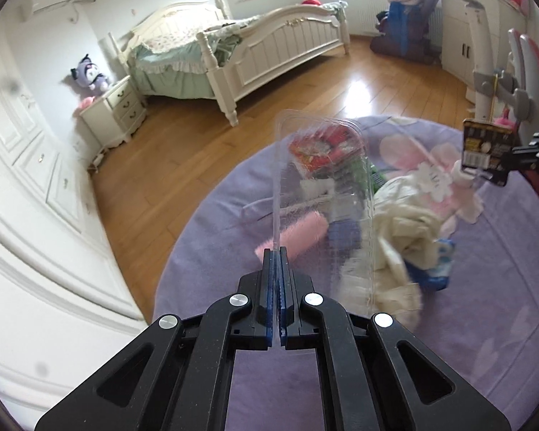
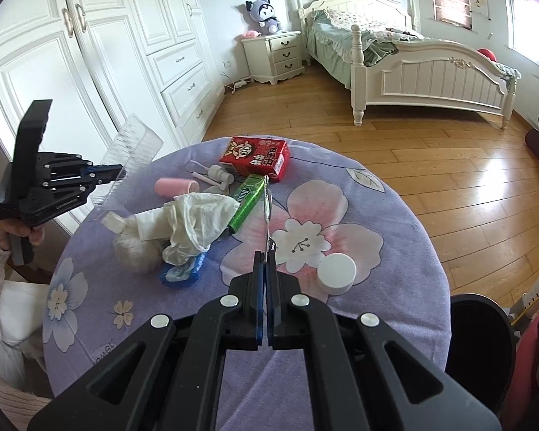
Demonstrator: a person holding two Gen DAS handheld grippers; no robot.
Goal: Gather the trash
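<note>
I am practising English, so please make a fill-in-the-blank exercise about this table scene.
The left gripper is shut on a ____ plastic tray.
The carton on the tablecloth is ____.
The plush toy sits on the ____.
The round lid near the right gripper is ____.
Missing words: clear, red, nightstand, white.

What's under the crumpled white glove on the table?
The white glove lies over a green wrapper, a blue packet and a tissue. Anything else beneath is hidden.

clear plastic tray | lifted, tilted | red carton, green wrapper on table
</note>
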